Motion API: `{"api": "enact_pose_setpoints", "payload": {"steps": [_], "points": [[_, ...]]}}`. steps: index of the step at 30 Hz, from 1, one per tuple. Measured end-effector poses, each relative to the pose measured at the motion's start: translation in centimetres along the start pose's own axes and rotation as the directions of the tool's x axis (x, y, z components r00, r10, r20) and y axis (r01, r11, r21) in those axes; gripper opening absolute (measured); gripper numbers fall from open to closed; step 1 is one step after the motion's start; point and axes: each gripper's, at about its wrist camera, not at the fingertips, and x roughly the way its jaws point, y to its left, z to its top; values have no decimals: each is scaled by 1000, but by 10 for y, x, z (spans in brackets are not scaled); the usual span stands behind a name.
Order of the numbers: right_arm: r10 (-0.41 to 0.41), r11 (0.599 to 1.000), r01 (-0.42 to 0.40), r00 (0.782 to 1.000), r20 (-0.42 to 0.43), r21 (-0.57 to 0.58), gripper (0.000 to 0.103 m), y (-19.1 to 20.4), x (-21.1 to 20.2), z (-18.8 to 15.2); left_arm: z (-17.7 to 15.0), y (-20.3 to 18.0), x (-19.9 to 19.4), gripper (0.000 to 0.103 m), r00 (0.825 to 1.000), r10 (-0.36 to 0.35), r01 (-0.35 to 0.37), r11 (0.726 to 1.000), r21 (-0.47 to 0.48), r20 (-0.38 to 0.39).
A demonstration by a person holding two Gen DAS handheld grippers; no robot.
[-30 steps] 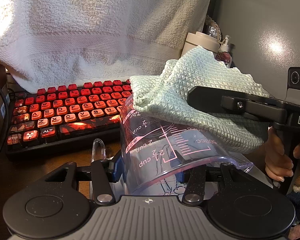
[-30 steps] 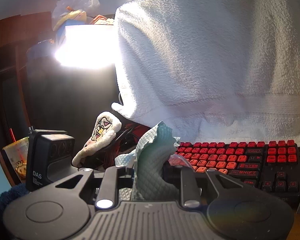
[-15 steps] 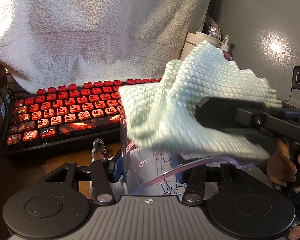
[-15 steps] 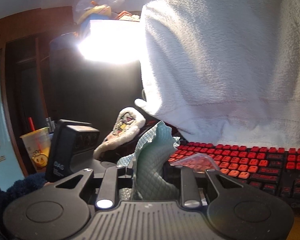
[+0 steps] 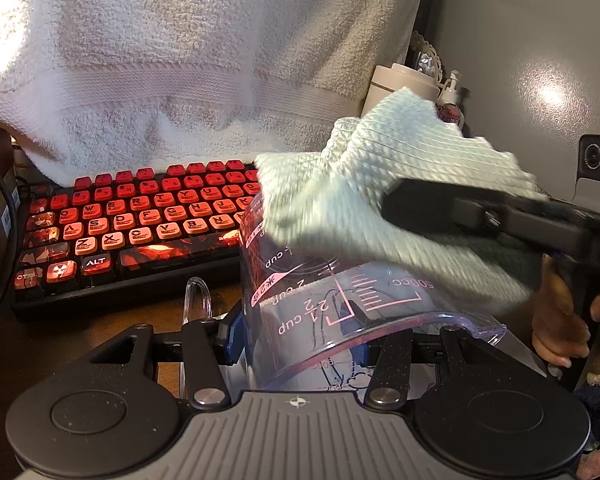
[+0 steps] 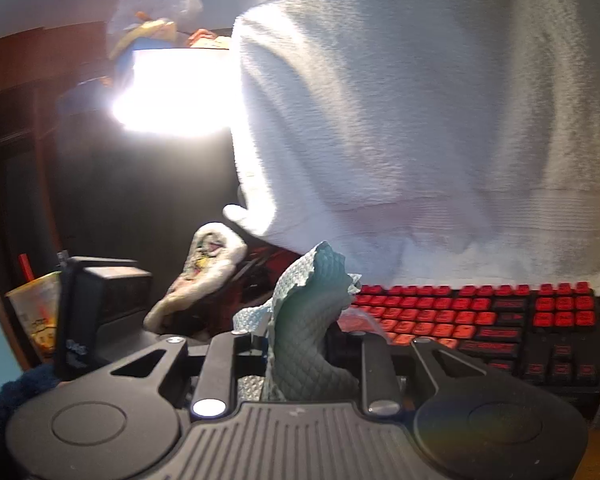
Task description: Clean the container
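A clear plastic cup with pink measuring marks lies tipped on its side, clamped in the left tool above the wooden tabletop. A pale waffle-weave cloth, pinched in the nearly closed right tool, presses on the cup's upturned wall. Only the right view shows a drink cup; only the left shows a pump bottle. A red keyboard sits behind.
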Motion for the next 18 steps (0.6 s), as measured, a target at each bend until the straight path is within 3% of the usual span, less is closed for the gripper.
{"api": "enact_pose_setpoints", "payload": {"steps": [5,9,18], "points": [[108,992,-108,994,-19,-59,23,16,1,-2,0,0,0,47,1000,0,0,1000,1,0],[119,991,-120,993,-20,-54,23,16,2,-2,0,1,1,48,1000,0,0,1000,2,0],[-21,1000,21,1000,2,8,22,-1,4,1,-1,1,1,48,1000,1,-1,1000,2,0]]}}
